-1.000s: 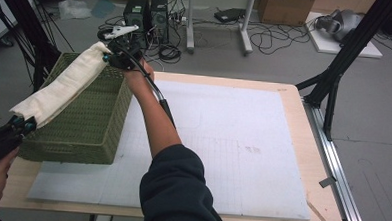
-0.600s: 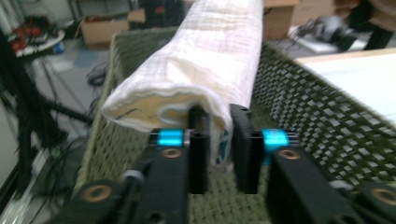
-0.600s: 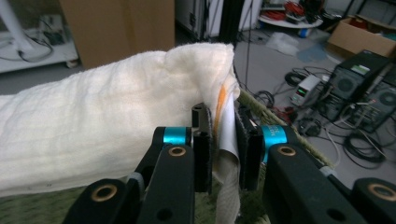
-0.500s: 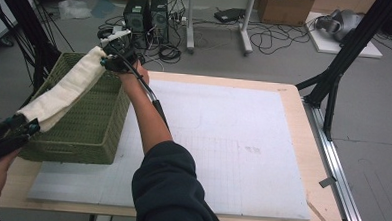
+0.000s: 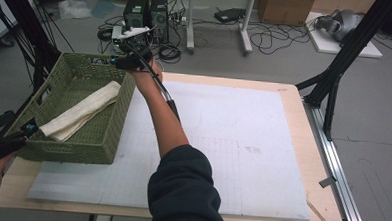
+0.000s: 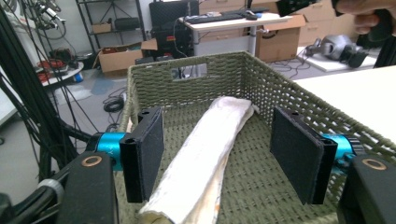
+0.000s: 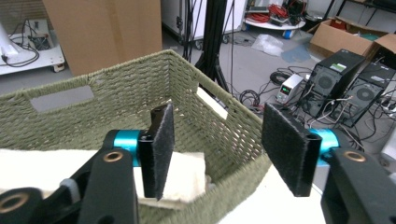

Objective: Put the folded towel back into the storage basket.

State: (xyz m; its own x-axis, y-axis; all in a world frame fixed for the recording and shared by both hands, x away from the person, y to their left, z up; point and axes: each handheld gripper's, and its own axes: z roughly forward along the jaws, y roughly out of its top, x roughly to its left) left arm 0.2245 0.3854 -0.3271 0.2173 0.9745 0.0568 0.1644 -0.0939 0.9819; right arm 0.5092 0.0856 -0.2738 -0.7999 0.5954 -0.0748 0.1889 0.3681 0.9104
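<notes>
Rolled cream towel (image 5: 81, 113) lying diagonally on the floor of the green woven basket (image 5: 110, 137), at the left of the table (image 5: 294, 102). Near end of the towel cut off by the bottom edge in the left gripper view, far end close to the basket's side wall. Left hand-held gripper (image 6: 219, 156) spread wide over the basket's near end, pads either side of the towel, not touching it. Largely cut off at the left edge in the high view. Right hand-held gripper (image 7: 212, 151) likewise spread, empty, above the basket's far corner; towel partly hidden behind its left pad.
</notes>
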